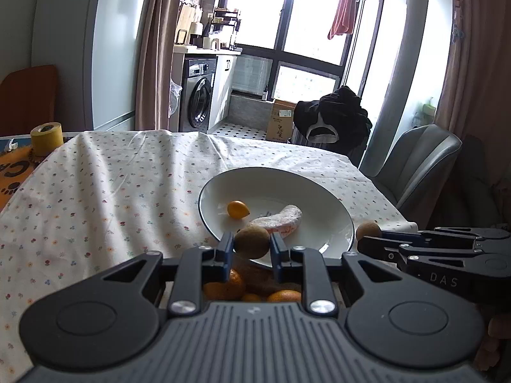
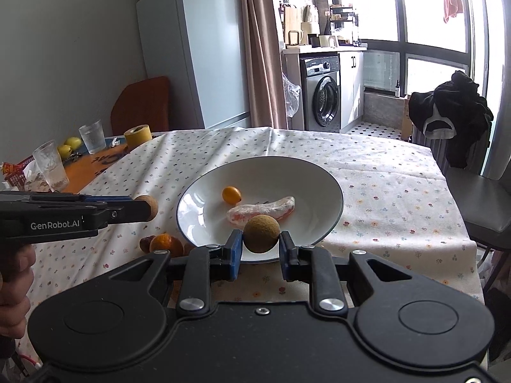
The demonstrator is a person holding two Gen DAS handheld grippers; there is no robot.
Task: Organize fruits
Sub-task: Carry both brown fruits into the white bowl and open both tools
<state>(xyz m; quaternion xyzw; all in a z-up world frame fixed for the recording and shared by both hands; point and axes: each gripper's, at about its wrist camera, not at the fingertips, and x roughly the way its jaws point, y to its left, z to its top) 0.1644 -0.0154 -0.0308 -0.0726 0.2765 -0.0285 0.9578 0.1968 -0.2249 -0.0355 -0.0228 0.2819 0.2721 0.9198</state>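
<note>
While both round brown fruits hang clamped above the near rim, main risk judged as a slip or a roll. Far left on bare table edge: two glasses (image 2: 52, 166), yellow tape roll (image 2: 138, 135), well clear of the work. Next, left gripper (image 1: 251, 245): jaws closed to fruit width, pinching left brown fruit (image 1: 251, 243) by its sides only, small contact on a smooth sphere; slight squeeze loss or jolt likely to drop it. Beneath it, loose oranges (image 1: 223, 287) heaped on the tablecloth (image 1: 111, 191) just beside the rim; a falling fruit could knock these rolling toward the table edge. Centre: white plate (image 2: 319, 185), shallow and glossy, holding a small orange kumquat (image 2: 231, 194) and a wrapped pinkish item (image 2: 262, 212); release from height likely to bounce or skid out, or strike the kumquat. Right gripper (image 2: 261, 245): likewise closed on right brown fruit (image 2: 261, 233), same thin side grip. Two grippers close together over one rim; collision possible if both lowered at once. Wrinkled cloth hanging off the edge, snag could shift the plate.
</note>
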